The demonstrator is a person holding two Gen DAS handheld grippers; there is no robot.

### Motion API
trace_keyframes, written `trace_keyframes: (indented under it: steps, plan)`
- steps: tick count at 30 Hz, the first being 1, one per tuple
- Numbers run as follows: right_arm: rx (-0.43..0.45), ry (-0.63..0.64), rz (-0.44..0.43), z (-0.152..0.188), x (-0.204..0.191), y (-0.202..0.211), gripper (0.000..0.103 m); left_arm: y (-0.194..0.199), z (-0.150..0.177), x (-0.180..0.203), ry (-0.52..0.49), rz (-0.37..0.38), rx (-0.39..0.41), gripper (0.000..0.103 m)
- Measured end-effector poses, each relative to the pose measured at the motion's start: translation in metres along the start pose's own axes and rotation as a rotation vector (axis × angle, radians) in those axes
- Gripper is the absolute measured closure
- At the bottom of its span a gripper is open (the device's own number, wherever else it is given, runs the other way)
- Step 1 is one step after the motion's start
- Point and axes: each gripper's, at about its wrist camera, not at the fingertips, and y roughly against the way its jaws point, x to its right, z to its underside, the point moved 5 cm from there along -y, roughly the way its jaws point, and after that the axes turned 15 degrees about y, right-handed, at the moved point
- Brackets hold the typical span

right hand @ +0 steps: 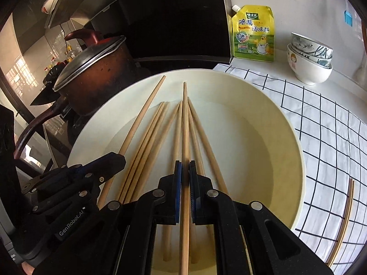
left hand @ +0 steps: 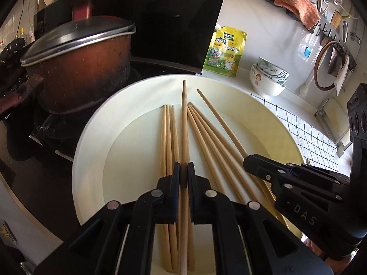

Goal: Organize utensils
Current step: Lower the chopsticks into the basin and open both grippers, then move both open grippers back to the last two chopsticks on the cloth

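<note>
While over the plate (left hand: 91,123), each jaws pair clamps a chopstick (left hand: 184,123)

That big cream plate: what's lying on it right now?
Loose wooden chopsticks lie on the cream plate. The left gripper and right gripper each pinch one chopstick above it. The grippers cover the plate's near part, so anything there is hidden.

The right gripper (right hand: 185,169) pinches one chopstick (right hand: 185,123) above the cream plate (right hand: 263,119), where loose chopsticks (right hand: 146,146) lie beside the left gripper (right hand: 114,160) at the plate's left edge.
</note>
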Motion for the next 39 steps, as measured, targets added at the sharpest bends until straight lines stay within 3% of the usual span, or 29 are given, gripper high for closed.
trace_keyframes:
  steps: [4, 7, 9, 24, 39]
  plan:
    - [-0.007, -0.005, -0.001, 0.004, 0.002, 0.000, 0.096, -0.004, 0.001, -0.002, 0.004, -0.018, -0.007, 0.092]
    - [0.007, -0.011, 0.006, 0.005, 0.004, 0.004, 0.096, -0.001, 0.000, -0.004, 0.006, -0.030, 0.008, 0.071]
    - [0.014, -0.015, 0.009, 0.006, 0.005, 0.007, 0.096, 0.002, -0.001, -0.007, 0.011, -0.035, 0.023, 0.063]
    - [0.069, -0.020, 0.019, 0.018, 0.007, 0.039, 0.095, 0.025, 0.009, -0.004, 0.009, -0.051, 0.046, 0.059]
    - [0.155, -0.043, 0.107, 0.053, 0.036, 0.107, 0.084, 0.050, 0.038, 0.046, -0.055, -0.015, 0.065, 0.052]
